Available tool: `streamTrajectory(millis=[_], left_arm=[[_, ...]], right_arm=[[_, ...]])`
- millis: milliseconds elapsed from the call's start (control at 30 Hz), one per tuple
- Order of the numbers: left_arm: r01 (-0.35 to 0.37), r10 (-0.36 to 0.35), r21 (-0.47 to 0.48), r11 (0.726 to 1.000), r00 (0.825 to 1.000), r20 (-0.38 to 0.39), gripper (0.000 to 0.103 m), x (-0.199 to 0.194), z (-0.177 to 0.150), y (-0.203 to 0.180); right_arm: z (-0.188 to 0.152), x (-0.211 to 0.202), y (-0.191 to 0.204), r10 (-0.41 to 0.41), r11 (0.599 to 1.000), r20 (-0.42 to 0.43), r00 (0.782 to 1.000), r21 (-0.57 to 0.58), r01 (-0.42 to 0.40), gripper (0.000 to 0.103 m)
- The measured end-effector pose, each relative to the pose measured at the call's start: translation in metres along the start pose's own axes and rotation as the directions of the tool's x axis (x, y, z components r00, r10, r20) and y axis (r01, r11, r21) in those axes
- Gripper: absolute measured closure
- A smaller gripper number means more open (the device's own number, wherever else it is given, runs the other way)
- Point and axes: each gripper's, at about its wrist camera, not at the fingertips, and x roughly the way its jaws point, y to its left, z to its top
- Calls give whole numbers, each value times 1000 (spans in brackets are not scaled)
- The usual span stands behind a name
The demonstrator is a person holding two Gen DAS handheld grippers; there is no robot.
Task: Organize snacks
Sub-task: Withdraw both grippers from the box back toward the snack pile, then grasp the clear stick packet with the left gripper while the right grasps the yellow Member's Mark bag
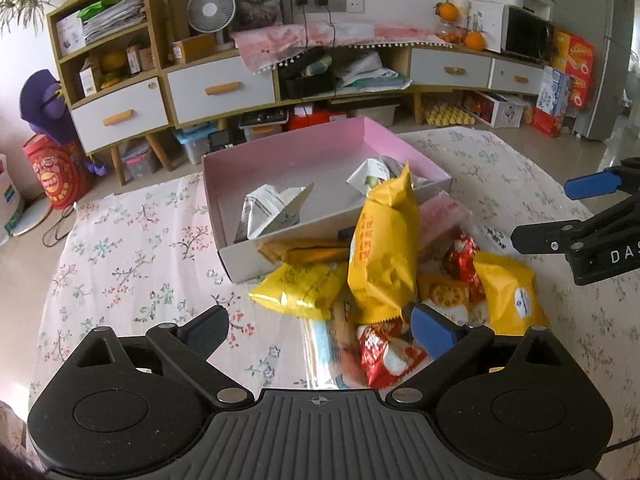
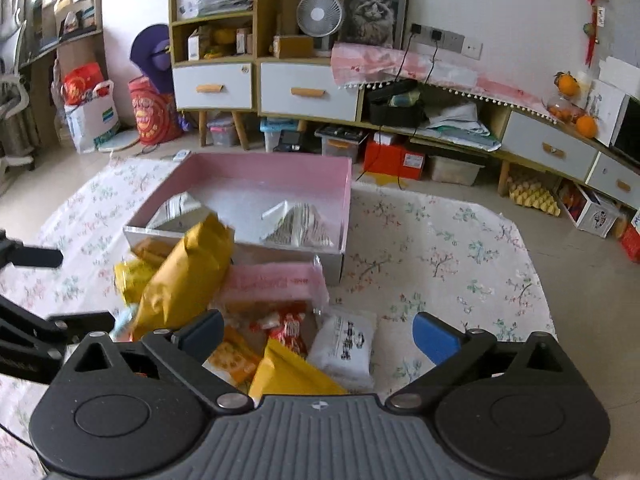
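Observation:
A pink-lined box (image 1: 280,160) (image 2: 256,172) sits on the flowered cloth and holds two white snack packets (image 1: 272,210) (image 2: 298,224). A heap of snacks lies in front of it. A tall yellow packet (image 1: 382,248) (image 2: 188,272) stands tilted against the box's front edge, blurred in the right wrist view. Other yellow packets (image 1: 304,288), red packets (image 1: 384,354) (image 2: 286,330), a pink packet (image 2: 272,282) and a white packet (image 2: 346,346) lie around it. My left gripper (image 1: 320,328) is open over the heap, holding nothing. My right gripper (image 2: 318,338) is open above the heap, empty; it also shows in the left wrist view (image 1: 576,212).
The flowered cloth (image 1: 132,264) (image 2: 440,256) covers the table. Behind it stand a low cabinet with white drawers (image 1: 220,88), a shelf unit (image 2: 212,20), a fan, a framed cat picture, boxes and bags on the floor.

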Motion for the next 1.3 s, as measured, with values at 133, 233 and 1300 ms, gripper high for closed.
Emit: streamTrajectory(millis=[133, 233, 1300], left_arm=[[-12, 12, 16, 1000, 1000, -6, 4, 1, -8, -1], [-8, 8, 27, 1000, 1000, -9, 4, 2, -14, -3], [20, -7, 92, 996, 990, -138, 5, 38, -40, 3]], right_arm=[[-8, 0, 2, 16, 1000, -17, 1000, -18, -16, 19], [-12, 0, 4, 27, 999, -26, 999, -32, -27, 18], [-45, 20, 17, 84, 995, -207, 975, -35, -93, 18]])
